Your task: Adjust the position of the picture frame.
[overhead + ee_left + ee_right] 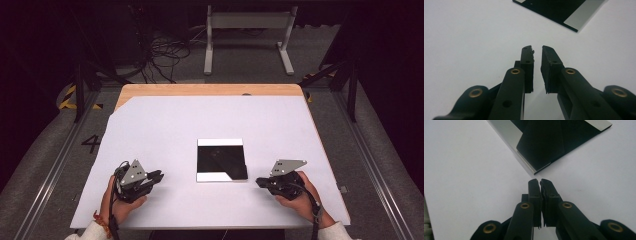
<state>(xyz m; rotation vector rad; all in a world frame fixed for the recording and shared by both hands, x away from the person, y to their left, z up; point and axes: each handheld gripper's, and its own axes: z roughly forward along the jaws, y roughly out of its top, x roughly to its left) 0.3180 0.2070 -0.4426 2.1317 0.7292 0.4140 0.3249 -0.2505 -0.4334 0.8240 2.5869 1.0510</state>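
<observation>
Table edge (210, 89): bare wood, smooth.
Cover sheet (165, 125): white, matt, paper-like.
Square panel (221, 160): glossy black, mirror-like silver strips.
Left gripper (537, 50): matt black plastic, brass-coloured rivets.

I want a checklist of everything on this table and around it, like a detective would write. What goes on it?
Surface: white sheet over a wooden table; wood shows along the far edge.
Job's things: one flat square mirror near the middle, lying flat, reflecting dark.
Clutter: nothing seen on the sheet.
Grippers: left gripper jaws slightly apart, holding nothing; right gripper jaws nearly closed, holding nothing, tips close to a corner of the mirror. Both held low, either side of the mirror.
Cables: a tangle of dark cables on the floor beyond the table.
Surroundings: grey floor, a white metal stand, dark curtains.
</observation>
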